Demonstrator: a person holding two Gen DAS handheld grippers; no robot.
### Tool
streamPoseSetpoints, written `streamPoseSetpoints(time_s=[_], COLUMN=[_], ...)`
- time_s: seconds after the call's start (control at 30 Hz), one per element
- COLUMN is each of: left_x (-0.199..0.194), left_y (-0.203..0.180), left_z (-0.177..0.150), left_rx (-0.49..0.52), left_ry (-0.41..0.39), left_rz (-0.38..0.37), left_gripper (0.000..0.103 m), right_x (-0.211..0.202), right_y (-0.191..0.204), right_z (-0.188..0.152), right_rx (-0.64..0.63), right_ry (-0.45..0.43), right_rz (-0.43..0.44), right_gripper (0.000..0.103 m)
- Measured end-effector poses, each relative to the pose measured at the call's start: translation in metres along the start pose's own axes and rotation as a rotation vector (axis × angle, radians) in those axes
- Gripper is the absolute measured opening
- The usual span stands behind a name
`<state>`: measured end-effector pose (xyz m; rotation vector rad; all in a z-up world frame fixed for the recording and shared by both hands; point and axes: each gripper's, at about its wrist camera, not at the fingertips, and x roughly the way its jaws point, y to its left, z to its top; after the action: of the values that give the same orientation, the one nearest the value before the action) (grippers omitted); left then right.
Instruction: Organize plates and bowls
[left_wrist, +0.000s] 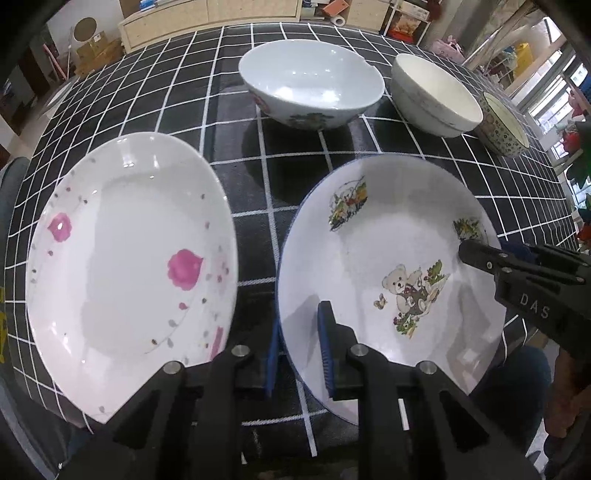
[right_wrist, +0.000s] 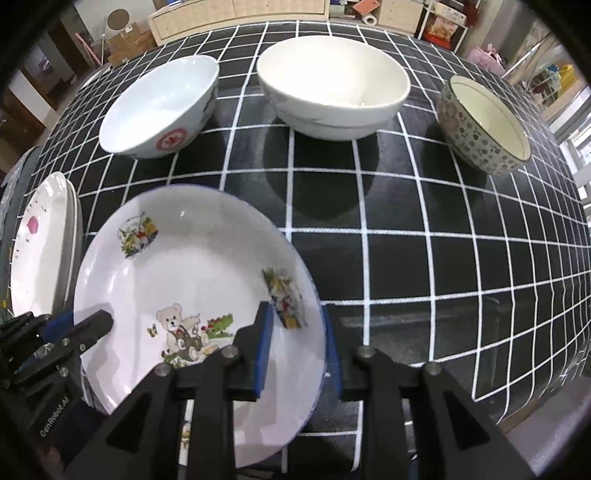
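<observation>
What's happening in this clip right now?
A person with two handheld grippers is sorting dishes on a checkered tablecloth. Both grippers straddle the rim of the teddy-bear plate: the left gripper at its left edge, the right gripper at its right edge. The pink-flower plate sits beside it on the left. Three bowls wait behind: a blue-white bowl, a plain white bowl and a speckled bowl.

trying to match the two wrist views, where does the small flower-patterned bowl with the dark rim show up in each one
Left wrist view: the small flower-patterned bowl with the dark rim sits at the far right edge, partly behind the plain white bowl.
Right wrist view: the same bowl stands clear at upper right, rightmost of the three bowls.
Shared landmark: the white teddy-bear plate with the blue rim, lower centre in both.
</observation>
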<state>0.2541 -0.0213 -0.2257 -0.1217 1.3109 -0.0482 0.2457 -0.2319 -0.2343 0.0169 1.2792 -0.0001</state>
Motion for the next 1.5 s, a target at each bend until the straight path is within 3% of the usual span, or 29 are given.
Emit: streamPoseSetpoints(time_s=[0.67, 1.1, 1.5], left_x=[-0.086, -0.090, -0.082], left_y=[0.048, 0.123, 0.159], left_z=[-0.008, -0.024, -0.034], left_rx=[-0.040, -0.141, -0.192], left_ry=[-0.130, -0.092, -0.093], left_rz=[0.014, 0.129, 0.132], left_gripper=[0.016, 0.016, 0.016], right_x=[-0.083, -0.045, -0.025], right_y=[0.039, 0.118, 0.165], right_z=[0.016, 0.027, 0.040], right_rx=[0.002, -0.103, -0.167], right_ry=[-0.137, -0.072, -0.052], right_rz=[0.066, 0.175, 0.133], right_gripper=[0.032, 0.032, 0.031])
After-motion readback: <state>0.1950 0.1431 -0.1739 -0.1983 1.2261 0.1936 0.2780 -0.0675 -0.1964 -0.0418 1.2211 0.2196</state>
